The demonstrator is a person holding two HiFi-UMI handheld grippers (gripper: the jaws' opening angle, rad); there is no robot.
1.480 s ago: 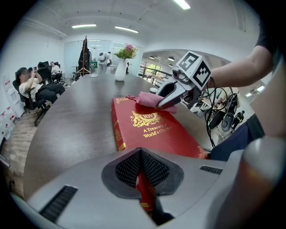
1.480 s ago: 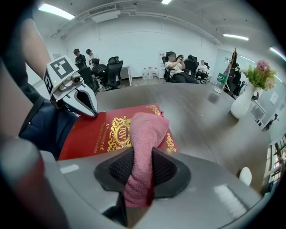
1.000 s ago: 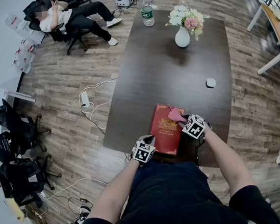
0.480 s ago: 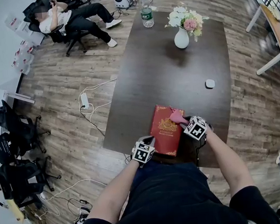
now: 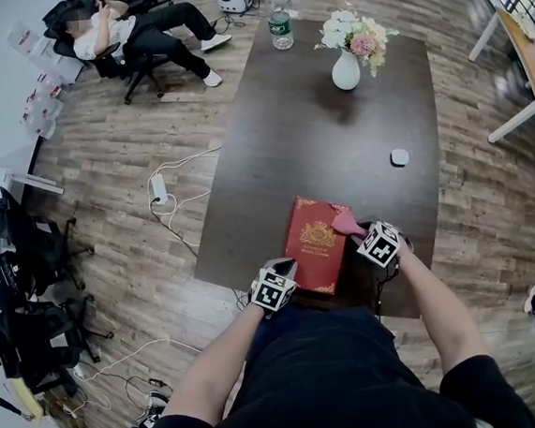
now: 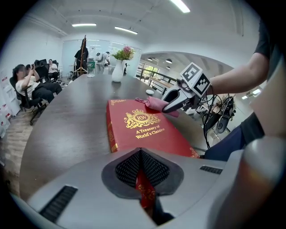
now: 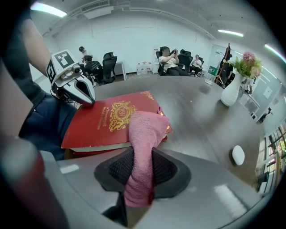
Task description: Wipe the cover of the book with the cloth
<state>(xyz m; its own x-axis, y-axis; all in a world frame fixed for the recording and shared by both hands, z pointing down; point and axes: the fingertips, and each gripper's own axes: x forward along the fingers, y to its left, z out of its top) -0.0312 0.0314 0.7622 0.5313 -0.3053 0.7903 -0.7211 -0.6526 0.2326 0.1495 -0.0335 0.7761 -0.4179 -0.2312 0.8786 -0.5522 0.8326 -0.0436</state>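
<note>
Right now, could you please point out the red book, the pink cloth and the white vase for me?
red book (image 5: pixel 316 251): head view, middle of its cover.
pink cloth (image 7: pixel 145 127): right gripper view, the bunched end over the book's cover.
white vase (image 5: pixel 346 71): head view, its rounded body.

Left gripper (image 5: pixel 287 270) grips book (image 5: pixel 316 248), right gripper (image 5: pixel 358 232) grips cloth (image 5: pixel 345 221).

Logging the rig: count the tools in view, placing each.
2. The left tool grips the red book by its near edge; the right tool, holding the pink cloth, is at its far right corner. No others show.
</note>
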